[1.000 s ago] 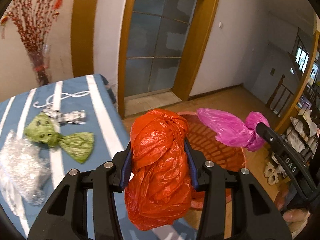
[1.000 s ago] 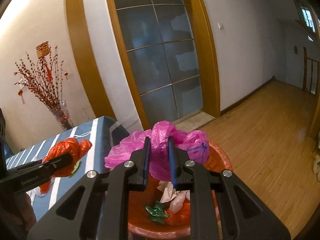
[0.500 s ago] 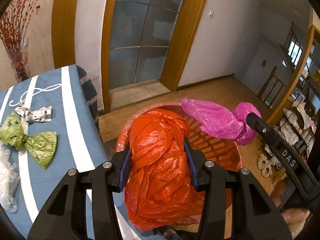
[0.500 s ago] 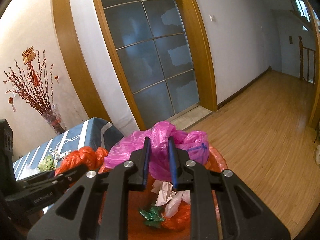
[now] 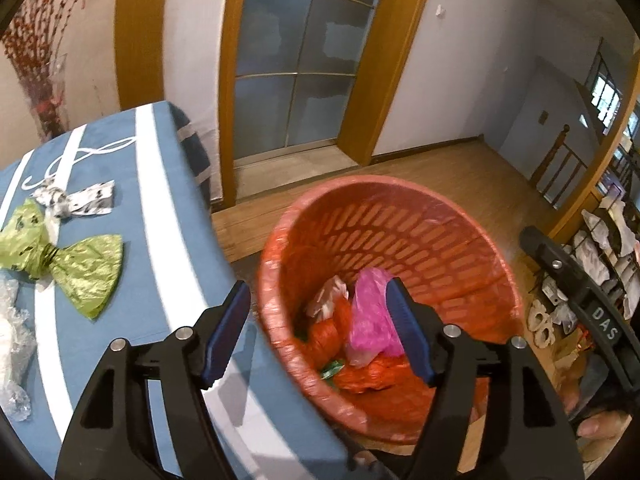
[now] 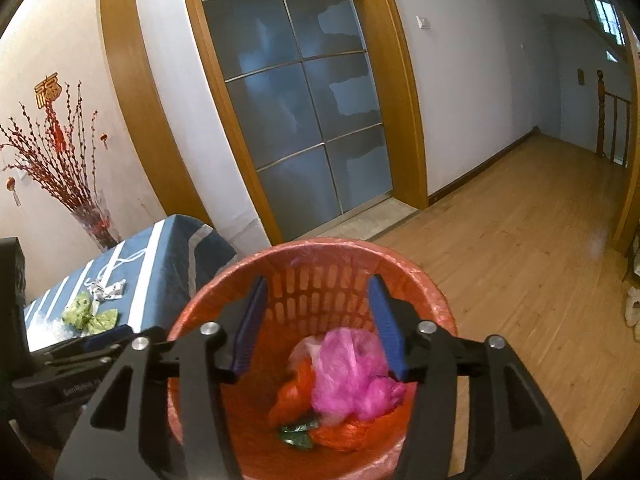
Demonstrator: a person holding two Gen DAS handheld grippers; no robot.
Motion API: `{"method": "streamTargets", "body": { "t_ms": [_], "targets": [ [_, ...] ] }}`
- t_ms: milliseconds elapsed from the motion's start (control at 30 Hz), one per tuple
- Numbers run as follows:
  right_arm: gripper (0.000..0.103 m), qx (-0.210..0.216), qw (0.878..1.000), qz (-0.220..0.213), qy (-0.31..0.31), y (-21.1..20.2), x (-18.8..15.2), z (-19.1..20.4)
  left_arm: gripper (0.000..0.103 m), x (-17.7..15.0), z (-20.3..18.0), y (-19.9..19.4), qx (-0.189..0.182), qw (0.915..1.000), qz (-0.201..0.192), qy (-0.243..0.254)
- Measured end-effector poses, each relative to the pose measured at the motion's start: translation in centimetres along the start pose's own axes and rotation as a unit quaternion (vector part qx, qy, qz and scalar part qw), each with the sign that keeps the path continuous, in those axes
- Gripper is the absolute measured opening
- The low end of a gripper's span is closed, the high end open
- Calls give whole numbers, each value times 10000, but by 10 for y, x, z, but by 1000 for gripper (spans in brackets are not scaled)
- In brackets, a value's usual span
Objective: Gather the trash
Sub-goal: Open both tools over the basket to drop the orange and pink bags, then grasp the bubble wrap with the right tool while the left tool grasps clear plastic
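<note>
While both my left gripper and right gripper gape empty over the basket, pink bag and orange bag lie inside, leaving the green bag, wrapper and clear plastic on the table to my left.

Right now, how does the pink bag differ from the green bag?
The pink bag lies inside the orange basket, on top of other trash; the green bag lies on the blue striped tablecloth. The pink bag is a loose crumpled heap; the green bag is cinched at its middle like a bow. Neither is gripped.
</note>
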State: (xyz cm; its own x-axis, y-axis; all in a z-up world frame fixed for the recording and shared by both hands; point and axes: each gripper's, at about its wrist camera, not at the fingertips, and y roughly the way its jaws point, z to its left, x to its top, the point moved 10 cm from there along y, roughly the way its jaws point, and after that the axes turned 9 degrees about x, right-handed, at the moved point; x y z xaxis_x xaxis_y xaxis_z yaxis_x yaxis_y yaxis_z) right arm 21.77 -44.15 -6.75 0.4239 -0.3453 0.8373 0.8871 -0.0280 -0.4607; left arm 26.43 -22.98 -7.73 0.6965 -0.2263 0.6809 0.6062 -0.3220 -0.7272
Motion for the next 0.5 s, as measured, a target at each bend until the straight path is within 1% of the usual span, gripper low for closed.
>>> {"method": "streamTargets", "body": {
  "t_ms": [67,167,333,500],
  "targets": [
    [61,-73,10000,-8,-35,-2,-2,-2,71,-1,6,-1,88,10000,6,-39],
    [66,-138,9999,-14,-96,-5,-3,-2,74,-2,18,-2,207,9998,-2,-73],
    [70,-118,9998,-29,-142,-10,-5,3,75,-6,35,-8,366,9993,-37,-83],
    [74,-35,9998,-21,-218,-14,-7,20,75,-10,55,-18,498,9985,-80,-202]
  ]
}}
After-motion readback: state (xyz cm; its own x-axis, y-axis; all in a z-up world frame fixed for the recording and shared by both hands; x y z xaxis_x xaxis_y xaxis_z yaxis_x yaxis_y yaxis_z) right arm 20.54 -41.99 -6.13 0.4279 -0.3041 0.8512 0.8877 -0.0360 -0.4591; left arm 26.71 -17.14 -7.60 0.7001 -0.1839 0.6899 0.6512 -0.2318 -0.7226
